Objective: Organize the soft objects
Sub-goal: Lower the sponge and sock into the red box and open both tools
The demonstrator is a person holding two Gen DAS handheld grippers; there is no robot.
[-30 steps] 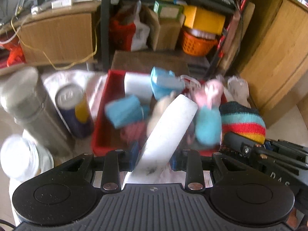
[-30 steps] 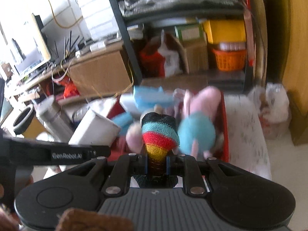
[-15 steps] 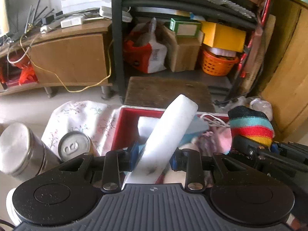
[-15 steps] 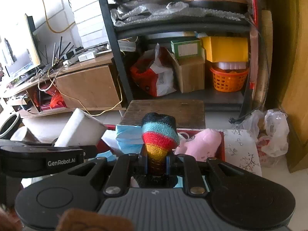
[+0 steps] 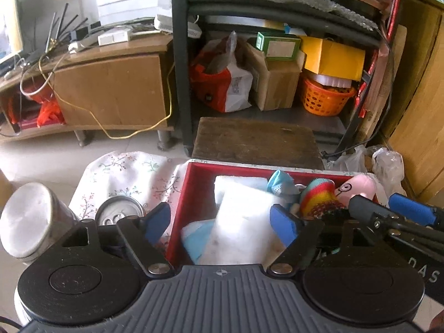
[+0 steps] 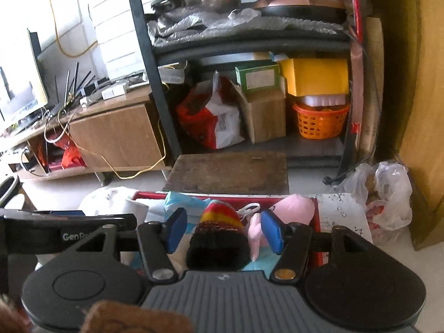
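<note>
A red box (image 5: 194, 183) holds several soft things. My left gripper (image 5: 219, 219) hangs over its near left part with its jaws opening. A white foam block (image 5: 244, 222) lies in the box between the blue pads, which stand clear of it. My right gripper (image 6: 224, 230) is over the box's right part, jaws opening too. A striped knitted piece (image 6: 219, 222) with a black cuff rests between its pads, untouched by them. In the box also lie a pink plush (image 6: 294, 208) and a blue mask (image 6: 180, 202). The right gripper (image 5: 385, 208) shows beside the striped knitted piece (image 5: 316, 197).
Left of the box stand a metal canister (image 5: 30, 222) and a drink can (image 5: 119, 213) on a floral cloth (image 5: 125, 174). A wooden board (image 5: 255, 138) lies beyond the box, before a cluttered black rack (image 5: 180, 83). Plastic bags (image 6: 388, 194) and a wooden cabinet (image 6: 421, 111) are at the right.
Both grippers opened. The foam block left the left jaws and dropped flat into the box. The striped knitted piece sank from the right jaws into the box.
</note>
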